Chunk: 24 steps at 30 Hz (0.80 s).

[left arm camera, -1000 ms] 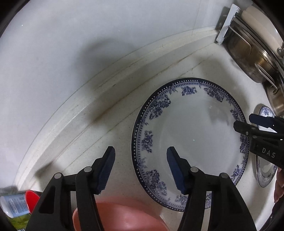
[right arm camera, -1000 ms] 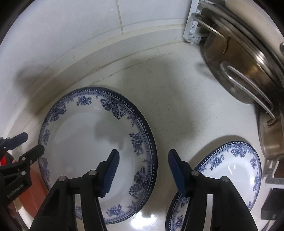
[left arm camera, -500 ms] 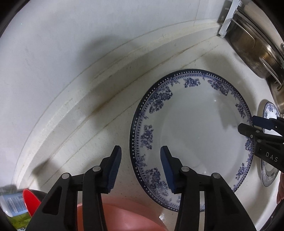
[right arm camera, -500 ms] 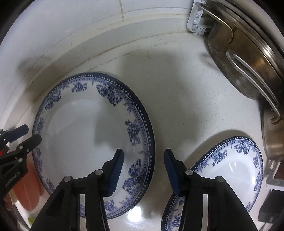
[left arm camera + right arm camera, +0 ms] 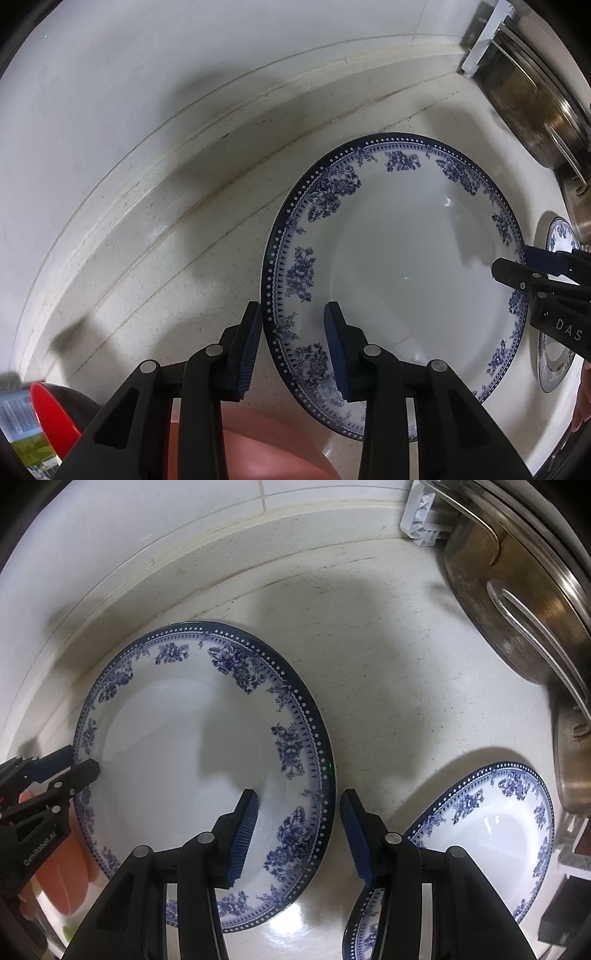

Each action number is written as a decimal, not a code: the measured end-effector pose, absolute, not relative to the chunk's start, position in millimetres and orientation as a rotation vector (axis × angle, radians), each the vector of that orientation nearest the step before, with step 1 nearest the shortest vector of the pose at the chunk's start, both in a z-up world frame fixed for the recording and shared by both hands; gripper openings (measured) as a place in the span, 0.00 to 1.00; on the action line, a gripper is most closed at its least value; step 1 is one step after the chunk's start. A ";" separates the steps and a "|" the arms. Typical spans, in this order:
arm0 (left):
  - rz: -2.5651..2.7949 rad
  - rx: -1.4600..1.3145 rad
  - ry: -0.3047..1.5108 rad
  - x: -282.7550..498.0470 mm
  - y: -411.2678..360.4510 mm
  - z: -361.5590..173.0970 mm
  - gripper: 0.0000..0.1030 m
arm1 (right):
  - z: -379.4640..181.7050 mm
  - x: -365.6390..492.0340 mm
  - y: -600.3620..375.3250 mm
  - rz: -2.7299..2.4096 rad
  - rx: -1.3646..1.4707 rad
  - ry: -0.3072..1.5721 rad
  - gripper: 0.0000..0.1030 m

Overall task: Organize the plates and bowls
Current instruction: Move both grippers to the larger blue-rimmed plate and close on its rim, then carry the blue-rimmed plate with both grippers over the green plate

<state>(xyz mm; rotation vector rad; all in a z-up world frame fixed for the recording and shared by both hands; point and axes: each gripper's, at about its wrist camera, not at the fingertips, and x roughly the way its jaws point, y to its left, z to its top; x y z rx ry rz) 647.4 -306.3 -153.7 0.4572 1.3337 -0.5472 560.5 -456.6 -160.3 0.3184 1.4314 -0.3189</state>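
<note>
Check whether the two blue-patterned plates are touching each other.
Apart. The right wrist view shows a strip of bare countertop between the large plate and the small plate, running down past the right gripper.

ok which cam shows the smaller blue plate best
The right wrist view: the smaller blue plate fills the lower right, partly behind the right gripper. In the left wrist view only a cropped sliver shows at the right edge.

Dim overhead light, soft shadows, countertop [image 5: 369, 709] glare, perhaps slightly blurred edges.
</note>
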 end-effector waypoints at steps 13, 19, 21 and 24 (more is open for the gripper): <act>-0.511 0.437 1.309 643.0 -304.0 -137.1 0.31 | -149.4 557.4 -459.3 -0.348 0.347 1.388 0.35; -0.509 0.415 1.285 635.5 -300.9 -113.9 0.31 | -131.5 551.7 -458.5 -0.356 0.335 1.358 0.35; -0.511 0.408 1.273 631.3 -297.9 -103.8 0.31 | -121.5 549.4 -457.4 -0.362 0.329 1.348 0.35; -0.510 0.399 1.264 621.7 -292.5 -86.5 0.31 | -107.4 544.6 -454.5 -0.368 0.324 1.335 0.35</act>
